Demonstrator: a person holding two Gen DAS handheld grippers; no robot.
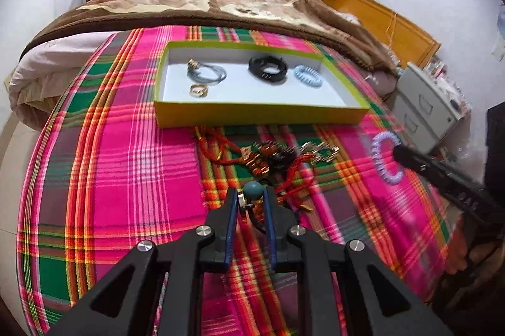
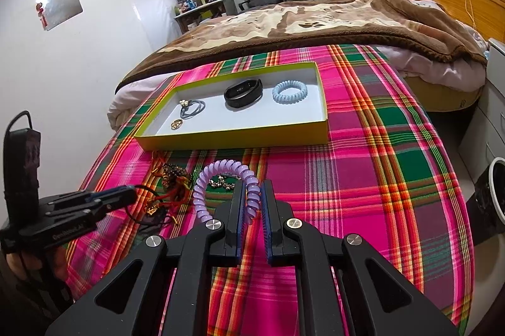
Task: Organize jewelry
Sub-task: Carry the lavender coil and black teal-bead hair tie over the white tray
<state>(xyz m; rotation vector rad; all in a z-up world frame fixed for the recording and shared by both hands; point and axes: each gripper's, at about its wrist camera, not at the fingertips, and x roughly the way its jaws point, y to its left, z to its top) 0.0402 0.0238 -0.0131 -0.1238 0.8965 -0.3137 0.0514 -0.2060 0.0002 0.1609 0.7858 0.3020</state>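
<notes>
R claw (image 2: pixel 253 194): clenched on purple coil band (image 2: pixel 221 184), thin edge-grip; may spring out before box (image 2: pixel 233 143). L claw (image 1: pixel 251 200): clamped on teal-bead piece (image 1: pixel 254 190); cord may drag tangled pile (image 1: pixel 268 159).

Each handheld tool is matte black plastic: the left gripper (image 1: pixel 251 199) and the right gripper (image 2: pixel 253 192) have angular linkage arms with triangular cut-outs, round silver screws at the pivots, and ribbed blue-edged fingers (image 2: pixel 267 219). White lettering marks one body.

Your left hand-held gripper (image 1: pixel 251 199) is nearly closed, pinching a teal round bead (image 1: pixel 253 190). Your right hand-held gripper (image 2: pixel 252 194), further right, clamps a lilac spiral coil hair tie (image 2: pixel 221 175).
</notes>
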